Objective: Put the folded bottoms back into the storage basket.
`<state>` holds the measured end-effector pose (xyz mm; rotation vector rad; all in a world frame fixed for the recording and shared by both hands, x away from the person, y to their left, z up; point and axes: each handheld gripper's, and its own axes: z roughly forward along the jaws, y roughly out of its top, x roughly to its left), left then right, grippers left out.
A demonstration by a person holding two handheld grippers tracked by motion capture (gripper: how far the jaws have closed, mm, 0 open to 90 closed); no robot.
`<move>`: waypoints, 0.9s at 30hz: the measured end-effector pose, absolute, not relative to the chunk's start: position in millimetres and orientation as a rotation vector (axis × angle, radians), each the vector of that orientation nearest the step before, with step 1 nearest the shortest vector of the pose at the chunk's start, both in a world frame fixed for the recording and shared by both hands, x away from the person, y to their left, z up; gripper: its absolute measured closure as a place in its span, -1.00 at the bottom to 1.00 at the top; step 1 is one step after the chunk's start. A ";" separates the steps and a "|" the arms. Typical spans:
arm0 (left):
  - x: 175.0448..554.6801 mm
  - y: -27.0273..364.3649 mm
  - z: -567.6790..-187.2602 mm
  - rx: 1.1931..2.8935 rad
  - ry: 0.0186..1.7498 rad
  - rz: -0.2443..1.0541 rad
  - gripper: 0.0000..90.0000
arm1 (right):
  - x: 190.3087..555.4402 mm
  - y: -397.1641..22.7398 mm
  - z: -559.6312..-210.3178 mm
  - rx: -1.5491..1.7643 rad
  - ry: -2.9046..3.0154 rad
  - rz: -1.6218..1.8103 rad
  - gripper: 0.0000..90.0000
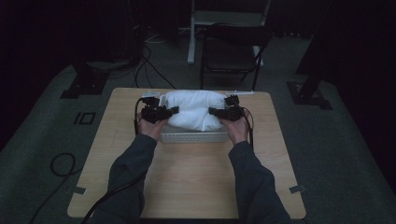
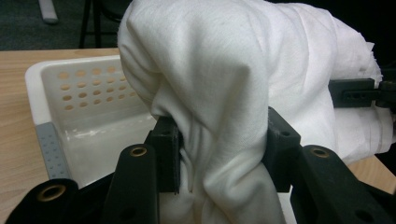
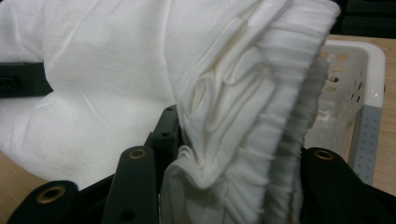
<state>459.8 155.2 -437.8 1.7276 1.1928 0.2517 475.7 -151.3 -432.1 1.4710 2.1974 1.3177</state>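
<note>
So the person has a bundled white cloth (image 1: 194, 109) held up between both grippers, right over the white perforated basket (image 1: 194, 137) that sits toward the far middle of the tabletop (image 1: 187, 186). The left gripper (image 1: 161, 112) is clamped on the cloth's left end; in the left gripper view you can see a thick bunch of fabric (image 2: 219, 140) squeezed between the two black jaws, with the basket's holed wall (image 2: 88, 88) just behind it. The right gripper (image 1: 224, 112) is doing the same at the other end, jaws closed down on a pleated, gathered wad (image 3: 233, 154) that looks like a ribbed or elastic hem, basket corner (image 3: 369, 121) off to the side. Neither is fully closed, the cloth's thickness keeps the jaws apart. Handling-wise this thing looks super light and totally floppy: it sags and bulges in the middle, so it won't keep any shape on its own. Probably not slippery, it looks like plain woven fabric, and nothing fragile about it. The catch is that a thin pinch could slide out, so grabbing fat bunches at opposite ends like this seems the right call, since the ribbed hem gives the right side more bite. Can't tell if the underside is already touching the basket.
</note>
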 end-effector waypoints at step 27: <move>462.9 170.2 -455.9 1.787 1.330 0.475 -0.30 | 491.2 -150.4 -449.8 1.509 2.160 1.000 -0.62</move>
